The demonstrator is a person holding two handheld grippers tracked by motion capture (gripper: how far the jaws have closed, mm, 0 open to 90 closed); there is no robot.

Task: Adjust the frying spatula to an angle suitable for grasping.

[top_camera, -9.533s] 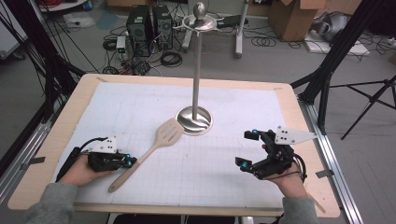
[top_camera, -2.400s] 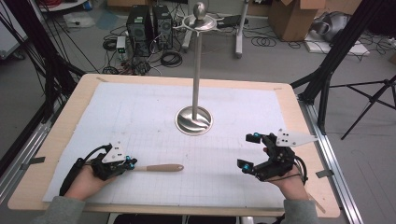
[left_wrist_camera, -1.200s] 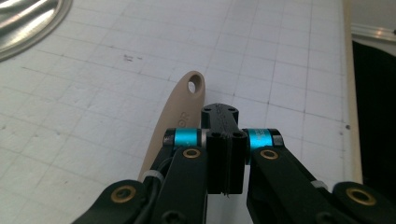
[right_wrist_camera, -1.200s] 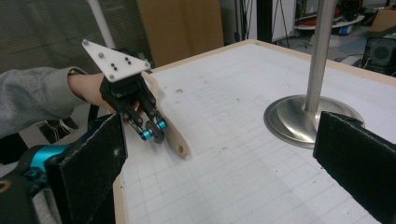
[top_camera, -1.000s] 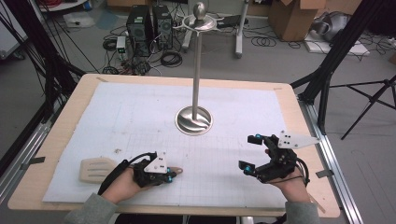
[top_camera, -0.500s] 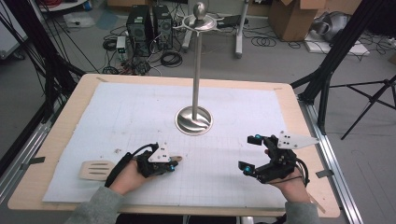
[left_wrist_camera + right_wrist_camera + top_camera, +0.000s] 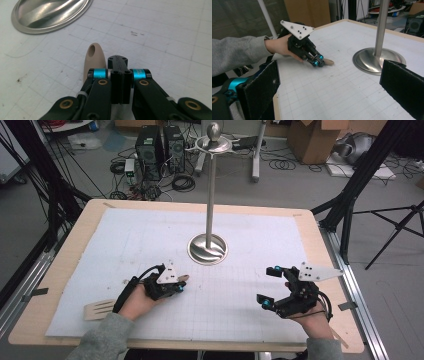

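High view: the left gripper (image 7: 176, 286), a black two-jaw tool with blue fittings and a grey three-cornered plate on top, sits left of centre in the lower half of the frame, its jaws pressed together around the handle of the pale wooden slotted spatula (image 7: 100, 309). The spatula's rounded handle tip pokes out just past the jaws toward the centre of the frame, while its slotted blade lies flat on the mat at lower left, beside the grey sleeve. Left gripper view: the closed jaws rise from the bottom centre, and the handle end with its hanging hole emerges just left of them, resting low over the white gridded mat (image 7: 162, 30). At upper left of this view lies the polished round base of the tall steel stand (image 7: 50, 13), near the handle tip but apart from it. Right gripper view: the right gripper (image 7: 329, 85) has its two black padded jaws spread wide at the lower left and lower right edges, with nothing between them; the left gripper appears beyond at centre left, and the stand's pole rises at upper right. In the high view the right gripper rests at lower right, well apart from the spatula, on the light wooden table (image 7: 320, 232).
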